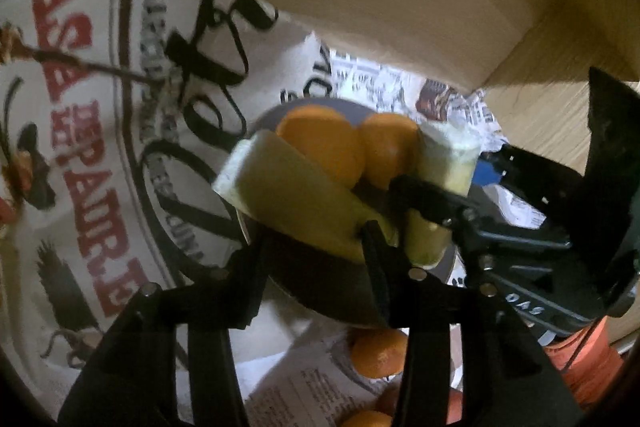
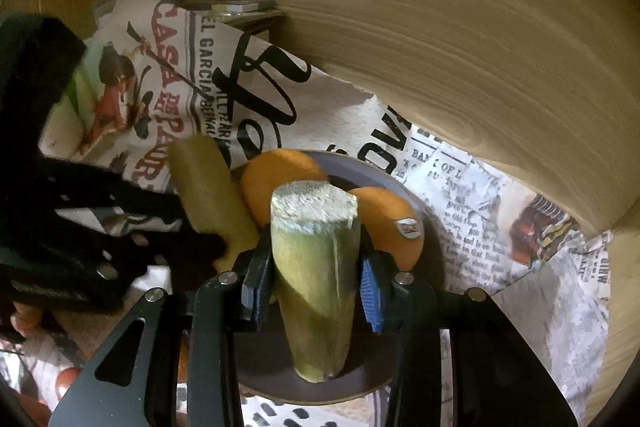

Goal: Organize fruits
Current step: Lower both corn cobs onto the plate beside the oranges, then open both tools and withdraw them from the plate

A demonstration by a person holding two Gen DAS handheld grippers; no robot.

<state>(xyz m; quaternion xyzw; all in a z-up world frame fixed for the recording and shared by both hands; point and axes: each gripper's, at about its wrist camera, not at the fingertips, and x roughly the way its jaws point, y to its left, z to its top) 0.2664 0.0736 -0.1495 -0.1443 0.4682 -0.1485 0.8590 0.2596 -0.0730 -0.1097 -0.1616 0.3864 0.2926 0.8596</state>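
Note:
A dark round plate (image 2: 384, 171) holds two oranges (image 2: 276, 179) (image 2: 394, 223). My right gripper (image 2: 312, 287) is shut on a pale green cut stalk piece (image 2: 316, 267), holding it upright over the plate. My left gripper (image 1: 316, 239) is shut on a second yellow-green stalk piece (image 1: 288, 195) just left of it, over the plate's left rim (image 1: 312, 303). In the left wrist view the oranges (image 1: 324, 143) (image 1: 390, 147) lie beyond both pieces, and the right gripper's piece (image 1: 444, 163) stands to the right. The left gripper's piece also shows in the right wrist view (image 2: 208, 187).
The plate sits on newspaper sheets (image 2: 480, 227) and a printed cloth bag (image 1: 80, 107) inside a wooden corner (image 2: 440, 47). More oranges (image 1: 378, 353) lie on the paper below the plate. A small jar and tubes (image 2: 236, 5) stand at the back.

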